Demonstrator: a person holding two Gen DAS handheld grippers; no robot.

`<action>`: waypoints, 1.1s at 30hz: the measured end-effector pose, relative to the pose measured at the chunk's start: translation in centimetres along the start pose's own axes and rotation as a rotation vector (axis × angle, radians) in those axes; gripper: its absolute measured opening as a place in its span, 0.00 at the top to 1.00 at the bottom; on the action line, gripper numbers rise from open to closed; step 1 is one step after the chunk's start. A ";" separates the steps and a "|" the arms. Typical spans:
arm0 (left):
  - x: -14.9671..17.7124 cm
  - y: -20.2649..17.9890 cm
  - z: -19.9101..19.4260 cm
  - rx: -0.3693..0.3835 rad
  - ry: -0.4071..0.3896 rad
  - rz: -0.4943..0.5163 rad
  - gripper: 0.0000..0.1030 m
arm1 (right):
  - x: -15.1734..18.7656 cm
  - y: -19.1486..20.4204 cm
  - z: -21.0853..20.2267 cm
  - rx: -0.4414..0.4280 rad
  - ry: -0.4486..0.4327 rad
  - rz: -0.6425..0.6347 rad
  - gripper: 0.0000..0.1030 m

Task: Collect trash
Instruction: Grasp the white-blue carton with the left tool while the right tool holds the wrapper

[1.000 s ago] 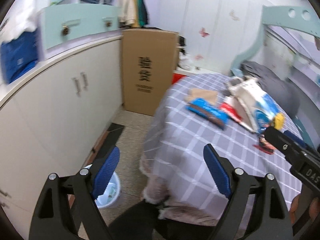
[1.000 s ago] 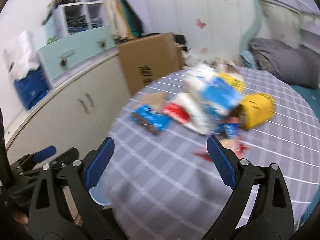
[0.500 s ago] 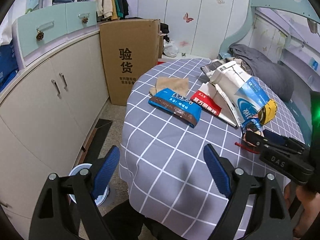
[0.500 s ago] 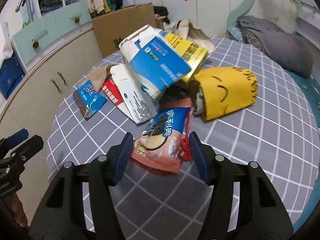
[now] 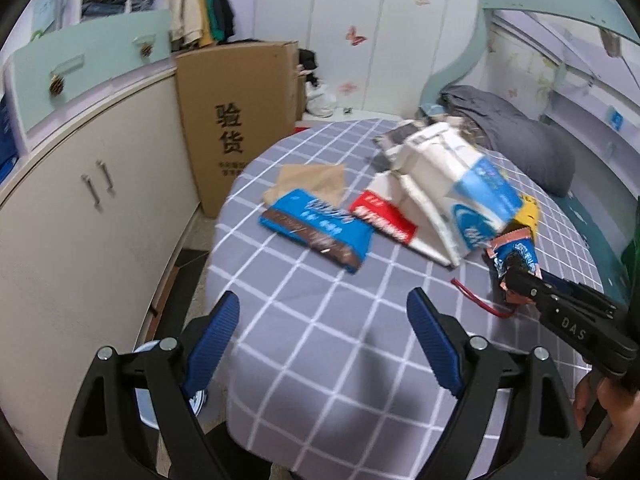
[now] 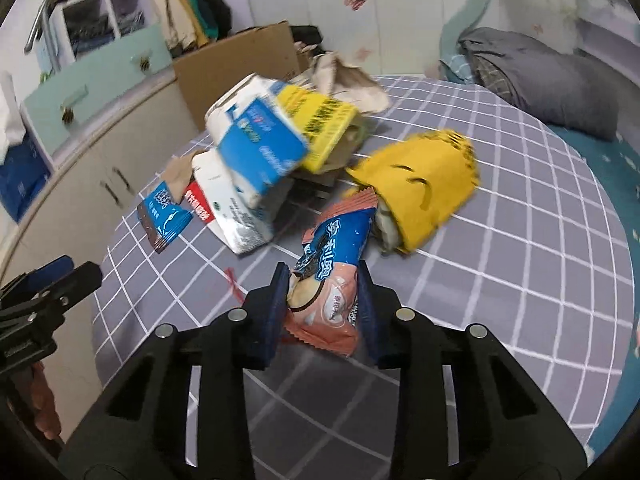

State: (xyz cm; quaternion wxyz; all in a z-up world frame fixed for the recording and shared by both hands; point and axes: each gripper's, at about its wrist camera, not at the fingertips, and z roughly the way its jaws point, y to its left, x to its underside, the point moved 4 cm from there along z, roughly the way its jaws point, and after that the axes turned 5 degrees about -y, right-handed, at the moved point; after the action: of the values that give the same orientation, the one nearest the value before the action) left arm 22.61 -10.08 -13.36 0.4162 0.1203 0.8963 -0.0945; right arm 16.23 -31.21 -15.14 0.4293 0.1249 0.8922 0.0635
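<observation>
- On the grey checked cloth of the bench (image 6: 520, 264), the right gripper (image 6: 322, 304) has its jaws closing around a pink and blue snack wrapper (image 6: 332, 264); the blue pads sit at both sides of the packet, touching or all but touching it.
- Just beyond the wrapper lies a yellow bag (image 6: 424, 188), and to its left a heap: a white and blue carton (image 6: 256, 152), a yellow and black packet (image 6: 320, 120) and crumpled paper (image 6: 348, 80).
- A blue and brown wrapper (image 5: 316, 232) lies flat, apart from the heap, beside a red and white packet (image 5: 384, 220).
- The left gripper (image 5: 324, 344) hangs over the near edge of the bench, jaws wide with nothing between them.
- A cardboard box (image 5: 240, 120) stands against the cabinets (image 5: 80, 220).
</observation>
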 end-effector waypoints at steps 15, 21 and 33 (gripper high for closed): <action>-1.6 -12.2 4.1 0.063 -0.026 0.260 0.19 | -0.8 -4.1 -3.0 -0.076 -0.099 0.138 0.68; -2.3 -14.3 6.4 -0.053 -0.031 0.287 0.19 | -0.8 -5.3 -3.0 -0.078 -0.109 0.157 0.68; -3.7 -13.9 5.7 -0.027 -0.038 0.269 0.87 | -1.0 -3.4 -3.5 -0.088 -0.121 0.117 0.68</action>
State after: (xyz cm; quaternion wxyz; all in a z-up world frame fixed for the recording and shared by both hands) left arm 24.95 -25.38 -13.21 0.4436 0.2318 0.8653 -0.0281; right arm 13.55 -34.81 -12.96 0.4831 0.1617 0.8521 0.1199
